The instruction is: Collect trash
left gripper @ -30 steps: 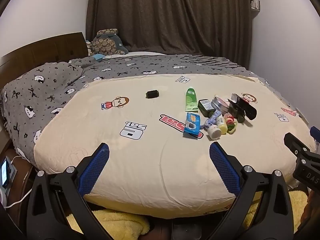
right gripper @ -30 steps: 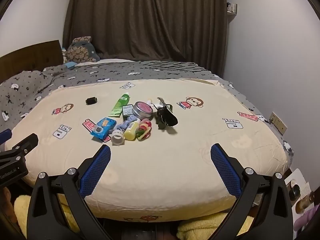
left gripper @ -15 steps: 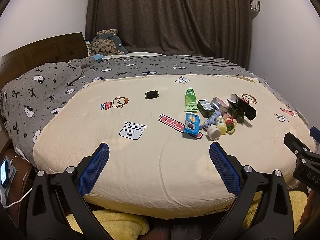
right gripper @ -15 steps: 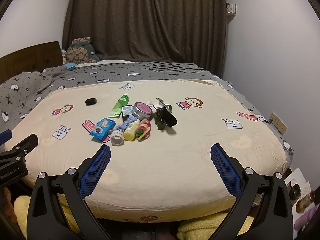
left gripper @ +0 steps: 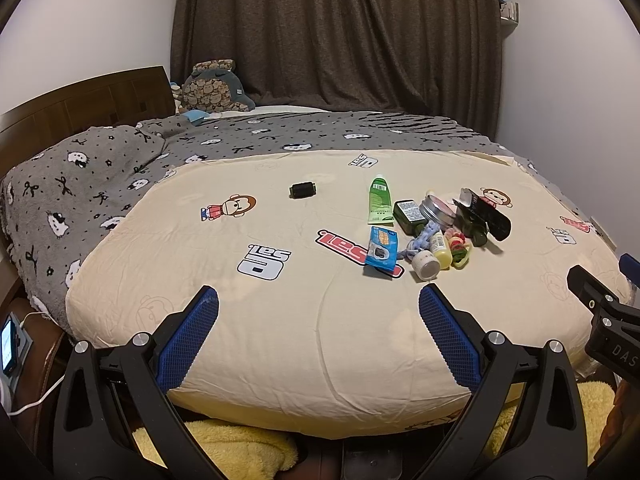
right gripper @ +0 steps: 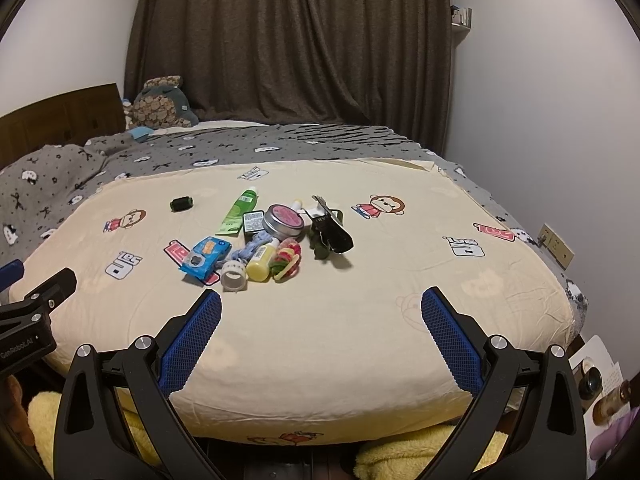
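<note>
A cluster of small items lies on the cream bed sheet (left gripper: 280, 320): a blue packet (left gripper: 382, 249) (right gripper: 206, 254), a green tube (left gripper: 380, 201) (right gripper: 240, 211), a round tin (left gripper: 438, 209) (right gripper: 285, 220), a yellow bottle (left gripper: 442, 249) (right gripper: 261, 262), a tape roll (left gripper: 427, 266) (right gripper: 233, 276), coloured hair ties (right gripper: 286, 264) and a black wrapper (left gripper: 484, 216) (right gripper: 332, 232). A small black object (left gripper: 303, 190) (right gripper: 181, 203) lies apart to the left. My left gripper (left gripper: 318, 308) and my right gripper (right gripper: 320, 308) hang open and empty over the bed's near edge, short of the cluster.
A grey patterned blanket (left gripper: 100, 184) covers the far and left part of the bed, with a plush toy (left gripper: 212, 90) by the wooden headboard (left gripper: 80, 100). Dark curtains (left gripper: 340, 32) hang behind. Yellow towels (right gripper: 400, 456) lie on the floor below. A wall socket (right gripper: 556, 246) sits at right.
Both views have shifted very slightly; the items on the bed have not moved and both grippers stay open.
</note>
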`<state>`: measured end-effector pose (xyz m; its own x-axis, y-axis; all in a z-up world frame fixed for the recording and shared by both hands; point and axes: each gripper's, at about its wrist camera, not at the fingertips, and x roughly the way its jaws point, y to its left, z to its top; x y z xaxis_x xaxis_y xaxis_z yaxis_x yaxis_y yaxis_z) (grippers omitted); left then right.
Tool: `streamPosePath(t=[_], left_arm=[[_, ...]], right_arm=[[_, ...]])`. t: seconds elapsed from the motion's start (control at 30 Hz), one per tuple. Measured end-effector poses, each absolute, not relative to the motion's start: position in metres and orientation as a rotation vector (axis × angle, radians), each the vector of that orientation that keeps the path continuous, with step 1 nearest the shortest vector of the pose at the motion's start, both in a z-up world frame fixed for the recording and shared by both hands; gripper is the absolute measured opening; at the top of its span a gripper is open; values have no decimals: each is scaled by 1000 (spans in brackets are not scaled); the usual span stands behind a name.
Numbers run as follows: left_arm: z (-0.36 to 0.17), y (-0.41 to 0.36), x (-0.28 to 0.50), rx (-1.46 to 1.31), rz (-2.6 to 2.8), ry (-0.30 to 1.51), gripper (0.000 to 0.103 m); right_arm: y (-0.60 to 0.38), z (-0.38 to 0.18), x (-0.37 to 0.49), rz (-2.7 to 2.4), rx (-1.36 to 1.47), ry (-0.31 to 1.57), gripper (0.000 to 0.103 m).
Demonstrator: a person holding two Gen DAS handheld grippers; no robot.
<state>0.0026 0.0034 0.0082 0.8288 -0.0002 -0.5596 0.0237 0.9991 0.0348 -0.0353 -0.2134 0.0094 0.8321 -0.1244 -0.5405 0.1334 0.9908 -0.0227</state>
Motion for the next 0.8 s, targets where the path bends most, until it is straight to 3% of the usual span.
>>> streamPosePath(t=[0.8], left_arm=[[6, -2, 3, 36, -10, 597, 95]], right_arm=[[-217, 6, -39, -147, 33, 573, 100]])
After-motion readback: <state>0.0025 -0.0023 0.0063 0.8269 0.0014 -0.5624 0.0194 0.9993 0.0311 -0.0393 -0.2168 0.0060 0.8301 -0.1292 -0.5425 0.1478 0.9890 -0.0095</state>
